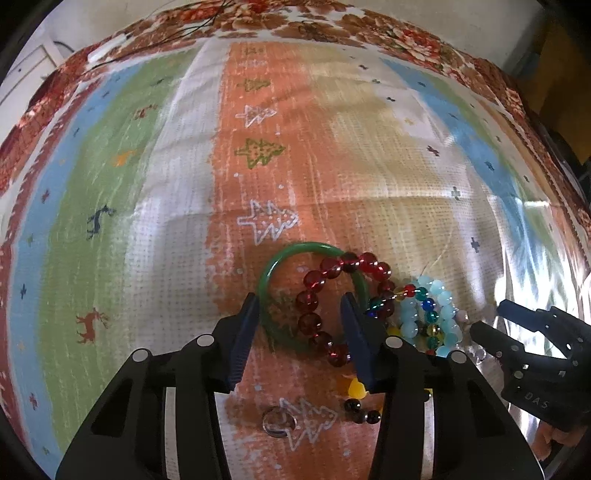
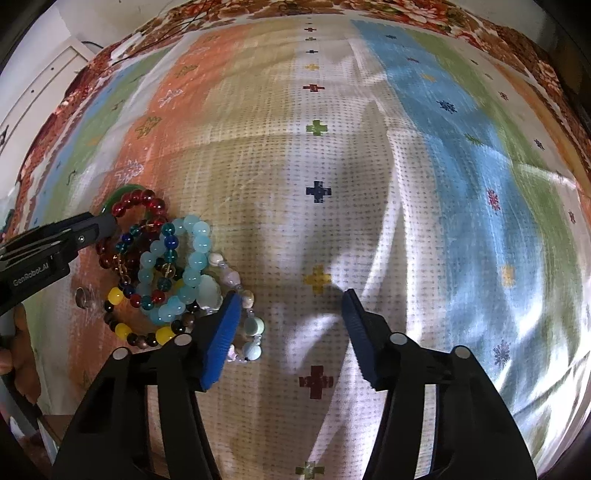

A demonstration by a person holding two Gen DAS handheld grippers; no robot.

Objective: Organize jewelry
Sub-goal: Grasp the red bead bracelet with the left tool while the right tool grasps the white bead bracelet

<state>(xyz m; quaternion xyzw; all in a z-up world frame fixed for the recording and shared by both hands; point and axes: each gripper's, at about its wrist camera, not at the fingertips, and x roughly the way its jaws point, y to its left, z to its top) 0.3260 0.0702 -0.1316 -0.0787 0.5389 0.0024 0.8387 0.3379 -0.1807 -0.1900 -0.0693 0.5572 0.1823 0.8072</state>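
Observation:
A heap of bracelets lies on the patterned cloth. A green bangle (image 1: 280, 264) and a dark red bead bracelet (image 1: 314, 295) lie between the fingers of my open left gripper (image 1: 300, 306). Pale blue beads (image 1: 445, 317) and mixed coloured beads (image 1: 424, 306) lie to its right, and a yellow and black bead bracelet (image 1: 356, 391) lies under it. In the right wrist view the same heap shows: red beads (image 2: 140, 203), pale blue beads (image 2: 195, 258), yellow and black beads (image 2: 140, 332), a pastel stone bracelet (image 2: 251, 325). My right gripper (image 2: 291, 299) is open and empty beside the heap.
A small silver ring (image 1: 277, 422) lies on the orange stripe near me; it also shows in the right wrist view (image 2: 83, 297). The striped cloth (image 2: 369, 184) covers the whole surface, with a floral border (image 1: 406, 40) and thin cables (image 1: 177, 33) at the far edge.

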